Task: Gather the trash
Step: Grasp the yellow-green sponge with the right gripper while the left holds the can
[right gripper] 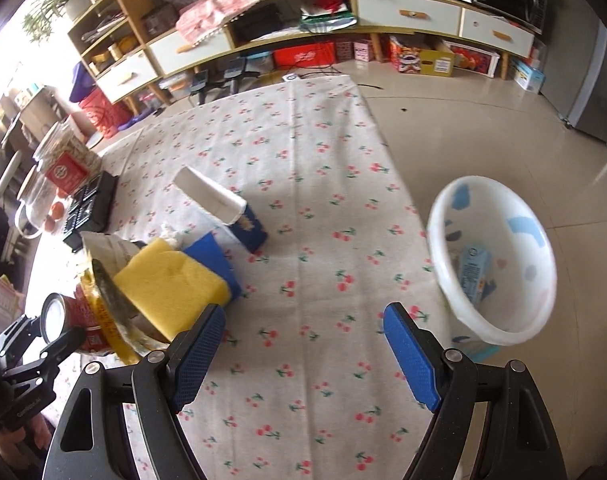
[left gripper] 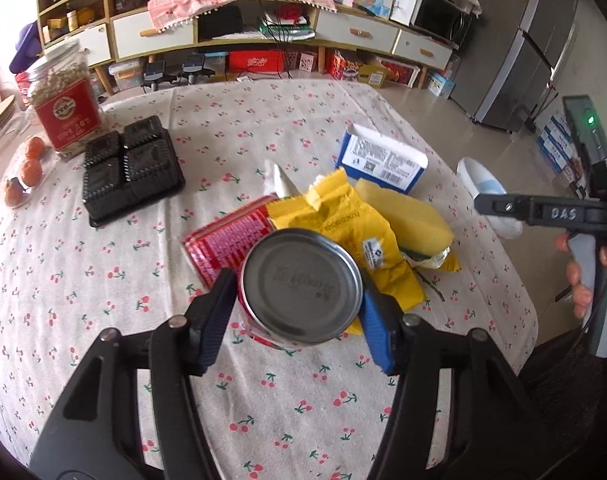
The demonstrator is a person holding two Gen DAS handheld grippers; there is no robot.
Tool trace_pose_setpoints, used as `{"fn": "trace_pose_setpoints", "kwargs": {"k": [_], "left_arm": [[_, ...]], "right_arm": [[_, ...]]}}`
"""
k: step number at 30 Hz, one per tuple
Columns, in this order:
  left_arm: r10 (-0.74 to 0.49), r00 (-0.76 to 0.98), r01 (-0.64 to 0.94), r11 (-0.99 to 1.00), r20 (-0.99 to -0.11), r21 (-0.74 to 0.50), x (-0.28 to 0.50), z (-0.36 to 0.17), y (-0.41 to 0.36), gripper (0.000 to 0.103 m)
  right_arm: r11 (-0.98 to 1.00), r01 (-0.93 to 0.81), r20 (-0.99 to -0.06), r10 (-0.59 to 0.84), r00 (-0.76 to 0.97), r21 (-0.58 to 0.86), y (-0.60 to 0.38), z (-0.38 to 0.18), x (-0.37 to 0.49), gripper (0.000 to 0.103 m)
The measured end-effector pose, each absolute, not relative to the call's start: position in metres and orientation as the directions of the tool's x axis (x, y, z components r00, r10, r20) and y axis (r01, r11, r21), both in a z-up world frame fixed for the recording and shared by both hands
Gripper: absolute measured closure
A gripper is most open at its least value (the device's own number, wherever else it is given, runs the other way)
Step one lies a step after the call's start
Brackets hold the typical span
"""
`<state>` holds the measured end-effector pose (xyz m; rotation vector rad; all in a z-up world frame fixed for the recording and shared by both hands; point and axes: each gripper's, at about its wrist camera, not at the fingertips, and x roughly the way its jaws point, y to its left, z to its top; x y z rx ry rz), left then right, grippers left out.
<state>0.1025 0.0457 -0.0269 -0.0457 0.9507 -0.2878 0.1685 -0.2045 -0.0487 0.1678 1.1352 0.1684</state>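
The can covers part of the red packet and the yellow wrapper behind it; its embossed lid lettering is too blurred to read. The bin beside the counter is motion-smeared, and the carton inside shows print too small to make out

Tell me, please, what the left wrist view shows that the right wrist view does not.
Only the left wrist view shows the can's grey end face between the left tongs, the red packet and the box's printed label. Only the right wrist view shows the white bin's inside with a carton, and the open right tongs. Both show the yellow sponge, black tray and jar.
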Motion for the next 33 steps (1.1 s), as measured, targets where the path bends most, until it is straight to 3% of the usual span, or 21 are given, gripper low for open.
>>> {"fn": "trace_pose_setpoints", "kwargs": {"k": [17, 28, 30, 32, 33], "left_arm": [[-0.240, 0.572, 0.100, 0.970, -0.784, -0.224, 0.098, -0.022, 0.100, 0.043], [-0.225, 0.562, 0.050, 0.970, -0.796, -0.239, 0.095, -0.026, 0.122, 0.043], [-0.224, 0.559, 0.045, 0.970, -0.798, -0.241, 0.094, -0.027, 0.123, 0.043], [-0.225, 0.558, 0.044, 0.969, -0.799, -0.242, 0.093, -0.028, 0.124, 0.043], [-0.225, 0.558, 0.043, 0.969, -0.798, -0.243, 0.092, -0.027, 0.124, 0.043]], "right_arm": [[0.930, -0.315, -0.901, 0.293, 0.321, 0.191, -0.109, -0.062, 0.197, 0.020], [0.926, -0.338, -0.922, 0.268, 0.279, 0.167, -0.095, -0.087, 0.214, 0.021], [0.928, -0.315, -0.926, 0.282, 0.250, 0.198, -0.098, -0.094, 0.216, 0.027], [0.927, -0.294, -0.923, 0.306, 0.234, 0.233, -0.101, -0.099, 0.219, 0.043], [0.927, -0.288, -0.920, 0.313, 0.237, 0.241, -0.103, -0.098, 0.219, 0.047]]}}
